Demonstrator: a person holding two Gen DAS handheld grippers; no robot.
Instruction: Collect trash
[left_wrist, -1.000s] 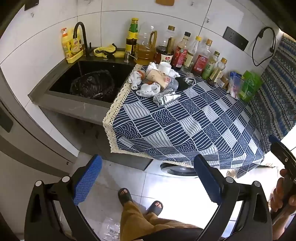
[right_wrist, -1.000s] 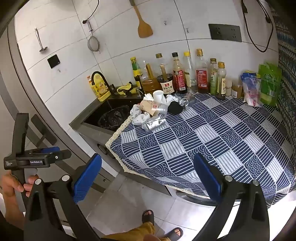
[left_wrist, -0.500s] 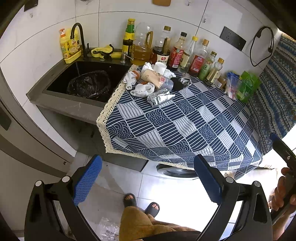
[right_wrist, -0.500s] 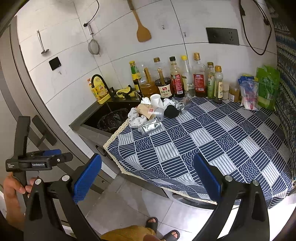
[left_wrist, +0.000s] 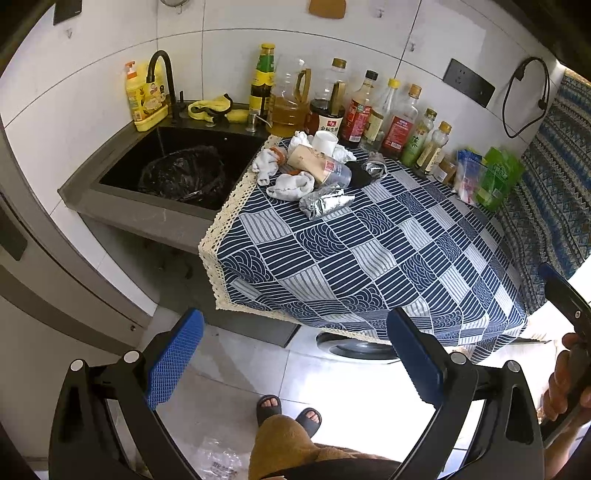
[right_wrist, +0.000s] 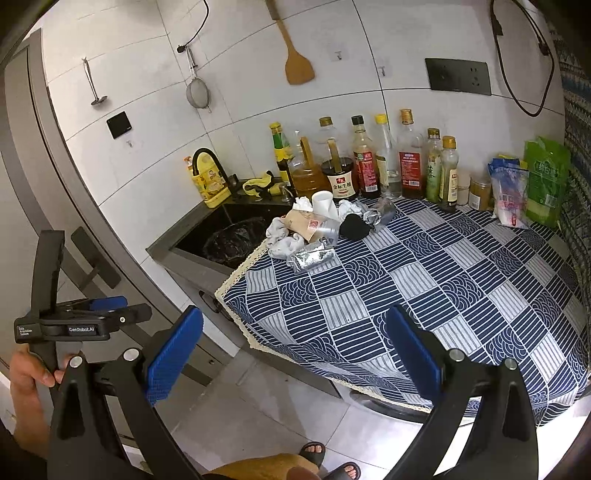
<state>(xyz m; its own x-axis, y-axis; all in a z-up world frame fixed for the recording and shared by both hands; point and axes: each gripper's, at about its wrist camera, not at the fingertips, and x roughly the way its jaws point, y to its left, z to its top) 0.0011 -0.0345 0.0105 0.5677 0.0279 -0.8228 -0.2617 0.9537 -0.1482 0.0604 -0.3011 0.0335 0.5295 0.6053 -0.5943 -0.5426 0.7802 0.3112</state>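
A pile of trash sits at the far left corner of the blue patterned tablecloth (left_wrist: 369, 258): crumpled foil (left_wrist: 325, 201) (right_wrist: 310, 257), white tissues (left_wrist: 291, 184) (right_wrist: 286, 245), a toppled plastic cup with a brown sleeve (left_wrist: 319, 166) (right_wrist: 314, 229), a white paper cup (left_wrist: 325, 140) (right_wrist: 325, 203) and a black wad (right_wrist: 354, 227). A black trash bag (left_wrist: 183, 173) (right_wrist: 232, 242) lines the sink to its left. My left gripper (left_wrist: 295, 362) is open and empty, above the floor short of the table. My right gripper (right_wrist: 295, 354) is open and empty, at the table's near edge.
Sauce and oil bottles (left_wrist: 362, 107) (right_wrist: 365, 162) line the wall behind the trash. Green and clear bags (right_wrist: 532, 188) stand at the back right. A black faucet (left_wrist: 162, 77) and yellow soap bottle (left_wrist: 142, 98) stand by the sink. A washing machine door (left_wrist: 351, 347) shows under the cloth.
Both grippers have drawn back and tilted a little, so the table and trash pile sit slightly farther up in both views. Both stay open and empty.
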